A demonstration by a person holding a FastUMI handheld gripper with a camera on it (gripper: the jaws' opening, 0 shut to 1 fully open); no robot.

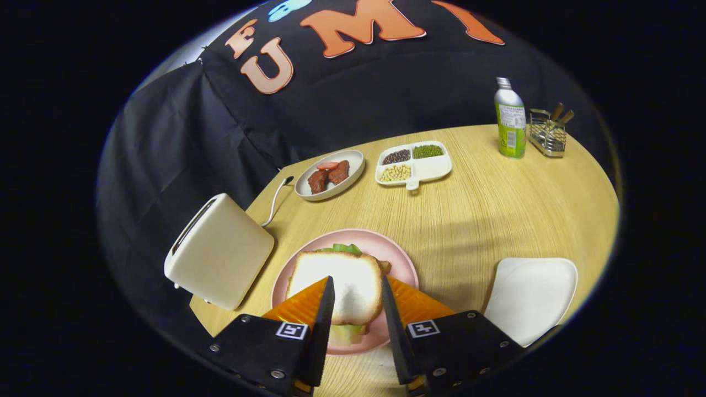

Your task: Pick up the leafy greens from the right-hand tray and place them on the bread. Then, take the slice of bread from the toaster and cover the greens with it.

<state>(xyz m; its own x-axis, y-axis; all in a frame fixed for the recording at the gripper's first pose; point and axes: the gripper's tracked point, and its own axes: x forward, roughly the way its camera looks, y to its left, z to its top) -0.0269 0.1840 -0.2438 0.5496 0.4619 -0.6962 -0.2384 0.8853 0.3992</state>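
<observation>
Nearest the camera, the gripper point(356, 286) points forward and down over a pink plate point(400, 259), its jaws parted, with a gap between them and nothing clamped. Between the two fingers point(325, 309) lies the top slice of bread point(347, 281), flat on the plate; whether the fingers touch its side edges cannot be told. Leafy greens point(343, 248) show beyond the far edge of the slice, and another green strip shows beneath its near edge, so the greens lie under the bread. Each gripper housing carries a square black-and-white marker on its upper face. Left of the plate stands a cream toaster point(220, 253), tilted in this view, slot on top, with a white cord point(274, 201) running from behind it across the desk point(485, 209). Right of the plate, just beside the right finger housing, lies a white square tray point(532, 295). Beyond the plate, well apart from it, sit an oval dish point(353, 165) holding brown pieces and one red slice, and a white divided tray point(436, 165) with dark, green and pale beans in three compartments. At the far right of the desk stand a green-labelled bottle point(510, 118) with a silver top and, just beside it, a wire rack point(547, 135) holding brown-handled utensils. Label text on the bottle is too small to read.
</observation>
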